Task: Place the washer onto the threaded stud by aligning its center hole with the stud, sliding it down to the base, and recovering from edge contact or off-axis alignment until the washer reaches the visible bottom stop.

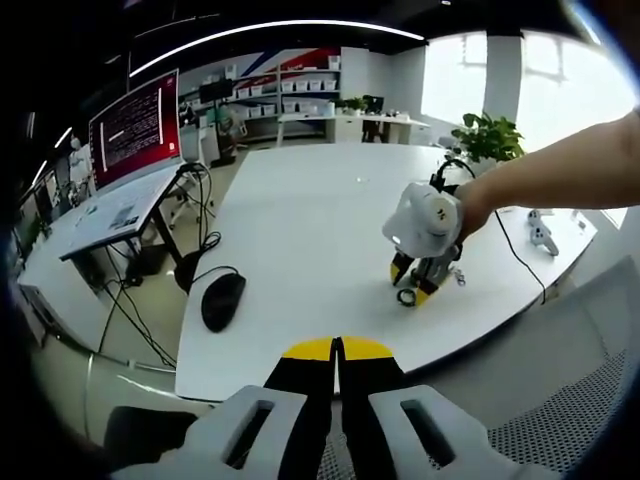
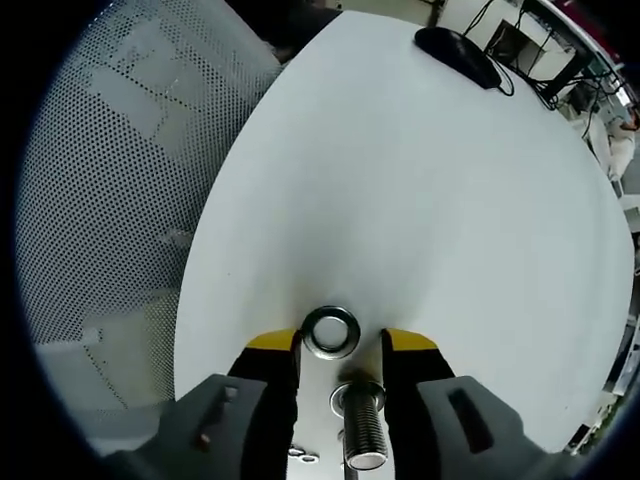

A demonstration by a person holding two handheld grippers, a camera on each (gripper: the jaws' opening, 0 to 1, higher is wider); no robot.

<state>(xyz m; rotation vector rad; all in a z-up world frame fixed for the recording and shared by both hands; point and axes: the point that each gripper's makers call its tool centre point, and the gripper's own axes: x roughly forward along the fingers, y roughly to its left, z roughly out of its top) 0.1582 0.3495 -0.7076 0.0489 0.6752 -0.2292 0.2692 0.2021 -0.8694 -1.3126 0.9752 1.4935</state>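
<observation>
My right gripper (image 2: 342, 345), jaws spread, brackets the flat silver steel washer (image 2: 331, 331) low-centre; the threaded steel stud (image 2: 364, 425) below stays bare. My left gripper (image 1: 337, 349) is pressed together.

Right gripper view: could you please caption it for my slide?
Open right gripper brackets a washer lying flat on the white table, beside the bolt.

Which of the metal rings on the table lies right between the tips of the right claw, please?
The large shiny washer does, flat on the white table just beyond the threaded stud. The smaller rings lie farther back, beside the stud.
</observation>
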